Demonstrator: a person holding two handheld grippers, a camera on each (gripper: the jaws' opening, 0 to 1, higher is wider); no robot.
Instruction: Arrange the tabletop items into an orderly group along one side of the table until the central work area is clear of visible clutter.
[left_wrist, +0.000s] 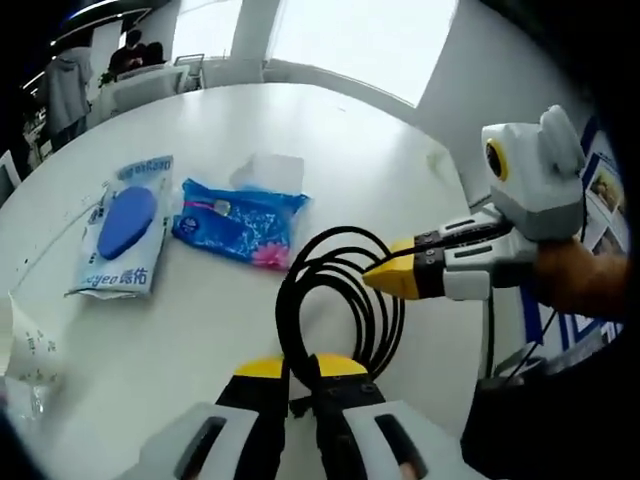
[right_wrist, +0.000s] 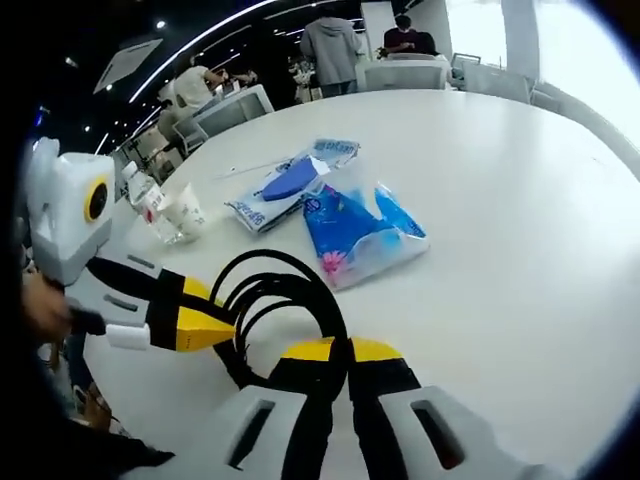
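Note:
A coiled black cable (left_wrist: 330, 240) (right_wrist: 275, 262) lies on the round white table (left_wrist: 330, 130) (right_wrist: 520, 200) near its edge. In the left gripper view my left gripper (left_wrist: 300, 368) is shut on the coil's near side, the strands pinched between its yellow tips. My right gripper (left_wrist: 385, 280) comes in from the right, closed on the coil's right side. In the right gripper view my right gripper (right_wrist: 342, 350) pinches the cable between its yellow tips, and the left gripper (right_wrist: 215, 328) reaches in from the left, its tip against the loops.
A blue flowered tissue pack (left_wrist: 240, 222) (right_wrist: 360, 235) and a white-and-blue wipes pack (left_wrist: 125, 235) (right_wrist: 285, 185) lie side by side mid-table. A paper cup (right_wrist: 185, 215) and a small bottle (right_wrist: 145, 195) stand beyond the cable. People and chairs are past the far edge.

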